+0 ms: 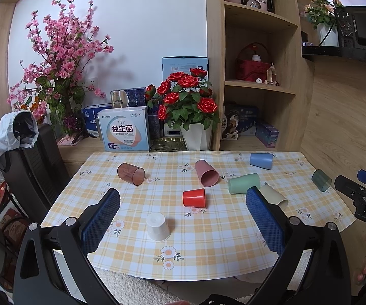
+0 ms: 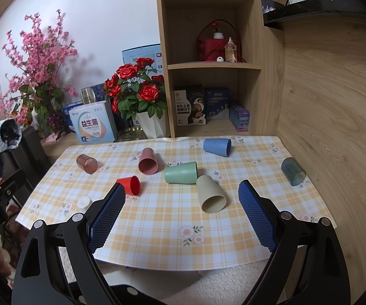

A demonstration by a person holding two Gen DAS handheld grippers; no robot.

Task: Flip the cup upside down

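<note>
Left gripper [image 1: 183, 200] wide open low in frame, right gripper [image 2: 181, 200] wide open, both holding nothing

- I see a wooden shelf unit [image 2: 208, 63] standing behind the table [image 2: 233, 241].
- Left of the shelf unit: white wall [image 2: 94, 12].
- Right of it: wood-panelled wall [image 2: 335, 114].

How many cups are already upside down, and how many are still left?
Done: only the white cup stands mouth down. In hand: nothing; the left tongs and right tongs are open and empty. Left: seven cups lying on their sides: brown, pink, red, green, beige, blue, dark teal.
</note>
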